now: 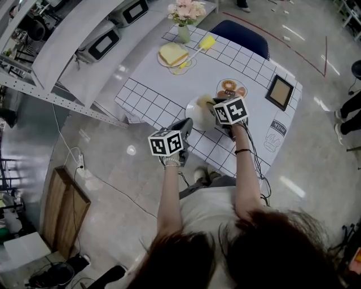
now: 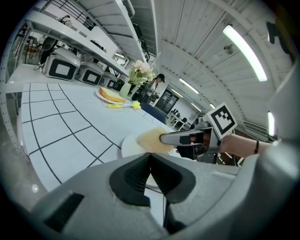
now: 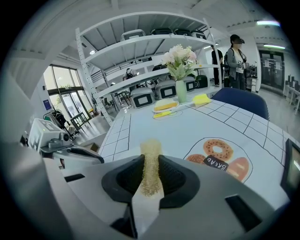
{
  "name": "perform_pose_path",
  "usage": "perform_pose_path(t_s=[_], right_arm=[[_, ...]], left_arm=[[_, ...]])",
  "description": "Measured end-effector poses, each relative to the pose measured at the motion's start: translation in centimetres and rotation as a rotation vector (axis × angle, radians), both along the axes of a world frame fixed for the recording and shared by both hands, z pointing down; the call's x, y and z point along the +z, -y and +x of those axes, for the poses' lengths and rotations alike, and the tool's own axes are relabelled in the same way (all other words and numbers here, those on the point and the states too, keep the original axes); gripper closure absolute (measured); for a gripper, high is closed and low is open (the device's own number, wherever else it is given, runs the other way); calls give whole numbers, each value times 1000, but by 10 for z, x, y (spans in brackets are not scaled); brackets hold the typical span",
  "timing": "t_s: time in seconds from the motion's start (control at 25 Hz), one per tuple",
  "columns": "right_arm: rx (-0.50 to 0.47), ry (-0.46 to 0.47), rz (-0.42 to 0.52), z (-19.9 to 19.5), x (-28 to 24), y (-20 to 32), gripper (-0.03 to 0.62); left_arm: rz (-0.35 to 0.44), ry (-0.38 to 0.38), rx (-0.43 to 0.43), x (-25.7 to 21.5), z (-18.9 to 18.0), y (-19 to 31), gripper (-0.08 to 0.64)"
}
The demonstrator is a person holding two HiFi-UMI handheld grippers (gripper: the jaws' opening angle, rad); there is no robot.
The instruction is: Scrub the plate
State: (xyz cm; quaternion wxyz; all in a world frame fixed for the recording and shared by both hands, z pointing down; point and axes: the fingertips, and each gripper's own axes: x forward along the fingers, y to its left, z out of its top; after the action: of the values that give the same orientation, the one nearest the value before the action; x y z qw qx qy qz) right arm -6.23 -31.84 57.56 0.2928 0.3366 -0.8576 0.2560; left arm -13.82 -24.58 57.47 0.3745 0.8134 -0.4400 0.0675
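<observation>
Head view: left tongs (image 1: 186, 125) grip plate (image 1: 197, 117); right tongs' (image 1: 212, 105) sponge (image 1: 204, 100) on it.

**White cloth, black grid, tan sponge**

The tablecloth (image 1: 248, 62) is white with a black grid and a brown doughnut print (image 1: 230, 88). The plate (image 1: 194, 115) is white and the sponge (image 3: 151, 159) tan. The flowers (image 1: 186, 10) are pink, the chair (image 1: 240, 35) navy.

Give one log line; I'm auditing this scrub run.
left gripper: shut on plate rim | right gripper: shut on sponge | sponge over plate
</observation>
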Motion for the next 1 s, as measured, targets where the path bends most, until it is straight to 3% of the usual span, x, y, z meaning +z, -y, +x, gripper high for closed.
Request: perform_pose_path(t_s=[1.0], right_arm=[[-34, -5, -56, 19, -2, -36, 512]], left_arm=[[7, -3, 31, -3, 20, -21, 549]])
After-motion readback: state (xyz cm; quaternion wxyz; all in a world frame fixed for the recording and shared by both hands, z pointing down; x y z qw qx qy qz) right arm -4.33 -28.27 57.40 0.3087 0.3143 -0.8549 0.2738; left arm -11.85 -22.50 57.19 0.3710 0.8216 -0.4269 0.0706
